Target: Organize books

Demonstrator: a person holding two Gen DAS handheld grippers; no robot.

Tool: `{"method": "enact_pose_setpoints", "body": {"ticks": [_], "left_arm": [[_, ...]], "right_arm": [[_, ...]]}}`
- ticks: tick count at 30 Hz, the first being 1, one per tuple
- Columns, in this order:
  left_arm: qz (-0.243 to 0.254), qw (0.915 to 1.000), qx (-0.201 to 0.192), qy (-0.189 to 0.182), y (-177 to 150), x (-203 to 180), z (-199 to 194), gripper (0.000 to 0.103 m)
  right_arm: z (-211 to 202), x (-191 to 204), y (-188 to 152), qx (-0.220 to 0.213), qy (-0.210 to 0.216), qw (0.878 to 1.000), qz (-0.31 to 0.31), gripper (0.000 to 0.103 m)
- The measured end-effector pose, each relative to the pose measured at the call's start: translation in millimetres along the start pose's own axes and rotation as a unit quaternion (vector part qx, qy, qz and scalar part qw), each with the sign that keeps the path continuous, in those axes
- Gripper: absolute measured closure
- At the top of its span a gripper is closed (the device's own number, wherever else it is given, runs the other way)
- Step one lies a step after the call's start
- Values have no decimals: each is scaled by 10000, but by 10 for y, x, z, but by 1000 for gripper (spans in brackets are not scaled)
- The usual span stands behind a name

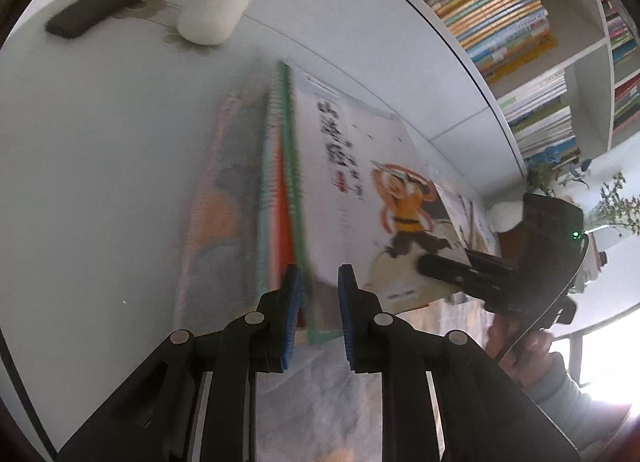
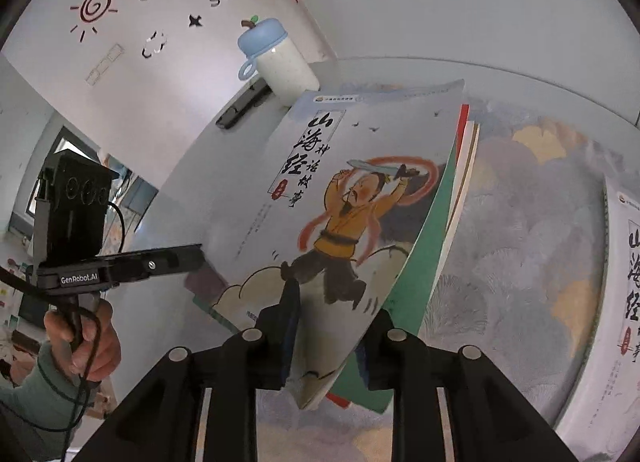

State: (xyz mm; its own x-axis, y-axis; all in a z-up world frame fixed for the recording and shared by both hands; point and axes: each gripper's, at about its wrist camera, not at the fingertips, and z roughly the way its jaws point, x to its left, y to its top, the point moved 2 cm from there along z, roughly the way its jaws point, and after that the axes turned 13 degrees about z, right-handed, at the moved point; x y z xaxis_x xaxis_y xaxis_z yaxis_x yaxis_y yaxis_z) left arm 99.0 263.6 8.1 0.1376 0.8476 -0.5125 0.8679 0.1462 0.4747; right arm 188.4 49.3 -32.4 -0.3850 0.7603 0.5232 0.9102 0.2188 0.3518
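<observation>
books [image 2: 352, 197] stack tilted on table [image 1: 100, 149], left fingers [image 1: 290, 290] slightly parted astride its edge, right fingers [image 2: 290, 302] clamping cover corner

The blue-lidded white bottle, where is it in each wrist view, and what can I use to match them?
Left wrist view: the white bottle stands at the top, left of centre, beside a black case.
Right wrist view: the white bottle is upper centre, just above the illustrated book.
Shared landmark: the illustrated book with the yellow-shirted figure.
</observation>
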Motion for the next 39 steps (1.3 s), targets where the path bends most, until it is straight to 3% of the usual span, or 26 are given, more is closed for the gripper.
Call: {"method": "enact_pose_setpoints", "body": {"ticks": [2, 7, 13, 16, 19, 21, 24, 28, 33, 34, 35, 39], "left_arm": [[-33, 9999, -128, 84, 24, 44, -111, 87], [-65, 9994, -238, 247, 173, 120, -118, 82], [-247, 9988, -103, 402, 172, 190, 76, 82], [-312, 9992, -57, 263, 146, 178, 120, 82], [-346, 9992, -56, 172, 115, 165, 113, 82], [-425, 9990, 30, 104, 78, 172, 133, 80], [-255, 9992, 33, 291, 48, 110, 118, 77], [-144, 9987, 25, 491, 24, 53, 32, 77], [67, 9956, -234, 902, 47, -55, -206, 77], [103, 9949, -288, 958, 68, -91, -253, 77], [124, 9948, -322, 954, 89, -127, -285, 77], [418, 9956, -410, 731, 221, -501, -282, 77]], "right_arm": [[-42, -20, 28, 128, -188, 9997, -68, 70], [-281, -235, -3, -51, -230, 9994, 248, 70], [-83, -207, 17, 93, -682, 9974, 197, 68], [-51, -180, 49, 192, -734, 9965, 339, 68], [5, -45, 44, 307, -1064, 9938, 93, 64], [37, -4, 47, 341, -951, 9947, 187, 64], [65, 44, -10, 371, -558, 9970, 386, 63], [18, 10, -82, 198, -688, 9964, 457, 63], [-487, -234, -339, -293, -316, 9960, 777, 62], [-593, -279, -406, -401, -282, 9959, 764, 56], [-710, -326, -505, -508, -311, 9952, 778, 48], [-1058, -700, -965, -792, -591, 9874, 1237, 48]]}}
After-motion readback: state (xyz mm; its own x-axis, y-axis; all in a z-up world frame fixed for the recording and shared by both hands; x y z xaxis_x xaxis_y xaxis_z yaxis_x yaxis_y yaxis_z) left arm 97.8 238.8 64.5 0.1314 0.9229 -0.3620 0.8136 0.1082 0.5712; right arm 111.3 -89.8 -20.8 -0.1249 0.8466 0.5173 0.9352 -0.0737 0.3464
